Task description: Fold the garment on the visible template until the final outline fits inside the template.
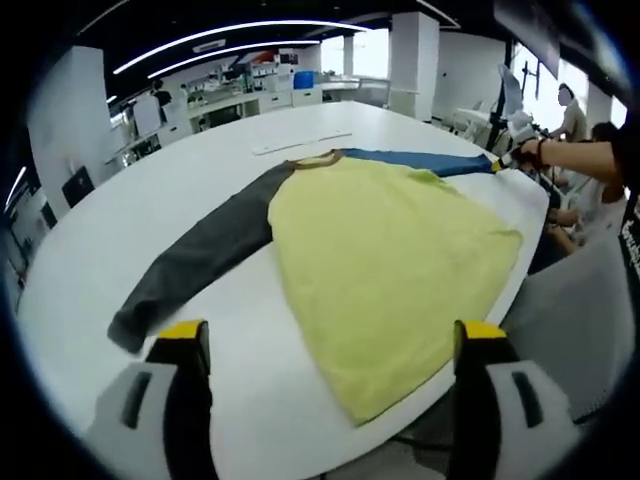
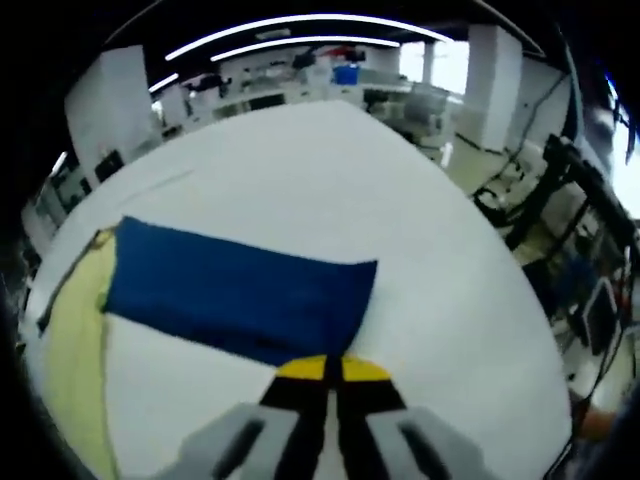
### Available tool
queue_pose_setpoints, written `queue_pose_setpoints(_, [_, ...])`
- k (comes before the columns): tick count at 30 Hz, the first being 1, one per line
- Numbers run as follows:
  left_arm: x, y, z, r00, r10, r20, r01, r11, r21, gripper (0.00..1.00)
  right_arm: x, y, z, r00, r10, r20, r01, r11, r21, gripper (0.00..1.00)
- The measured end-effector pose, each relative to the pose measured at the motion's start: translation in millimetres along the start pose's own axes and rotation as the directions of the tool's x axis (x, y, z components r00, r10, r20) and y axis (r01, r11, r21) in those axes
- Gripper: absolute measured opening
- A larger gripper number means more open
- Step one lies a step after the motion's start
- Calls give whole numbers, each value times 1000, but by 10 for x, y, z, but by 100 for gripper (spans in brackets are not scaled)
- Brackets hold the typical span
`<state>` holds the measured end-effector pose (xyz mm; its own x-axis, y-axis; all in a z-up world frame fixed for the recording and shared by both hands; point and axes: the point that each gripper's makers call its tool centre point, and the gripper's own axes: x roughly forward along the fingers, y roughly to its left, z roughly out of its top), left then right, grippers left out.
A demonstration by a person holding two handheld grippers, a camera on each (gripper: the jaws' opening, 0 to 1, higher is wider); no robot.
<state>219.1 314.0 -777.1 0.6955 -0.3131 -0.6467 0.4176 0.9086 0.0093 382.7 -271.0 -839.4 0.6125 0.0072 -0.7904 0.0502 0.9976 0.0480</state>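
A large white round table (image 1: 150, 200) carries the garment (image 1: 390, 250), which is spread flat across it, its yellow body reaching the near edge of the table in the left gripper view. A dark grey sleeve (image 1: 200, 260) is stretched out toward one edge of the table, and a blue sleeve (image 2: 240, 295) runs the opposite way toward the far edge, so the long axis of the two sleeves lies across the table. A pale strip (image 1: 300, 143), possibly part of the template, is seen beyond the collar; the template outline itself cannot be made out.

In the right gripper view, the right gripper (image 2: 333, 368) is seen at the cuff end of the blue sleeve, its yellow-tipped jaws brought together at the sleeve's lower edge. The cloth appears to be pinched between them, though the seam of contact is too small to be certain. The sleeve extends away from the jaws toward the yellow body.

The left gripper (image 1: 333, 345) is held above the near table edge with its jaws spread wide and nothing between them; the grey cuff lies just beyond its left jaw.

The blue sleeve is judged ready to be carried inward over the body; the right gripper is the nearer one for that fold.
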Motion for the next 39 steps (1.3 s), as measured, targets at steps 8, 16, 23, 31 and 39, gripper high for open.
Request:
queue_pose_setpoints(8, [9,-103,59,998,-58,17,57,998,27,99,85,-63,29,998,57,-42,-55,998,37,0])
queue_pose_setpoints(16, [-5,-61,14,999,-40,7,40,999,11,99,44,-27,81,997,55,-52,-55,999,-1,0])
queue_pose_setpoints(23, [-30,-46,3,999,-32,-3,32,999,-3,99,-101,166,225,996,89,-23,-89,996,-31,0])
queue_pose_setpoints(31, [-57,-86,81,999,-40,7,40,999,1,99,-152,401,428,992,127,3,-127,989,-78,0])
queue_pose_setpoints(39, [-101,-97,75,999,-38,6,38,999,-11,99,-210,720,584,985,173,27,-168,978,-125,0])
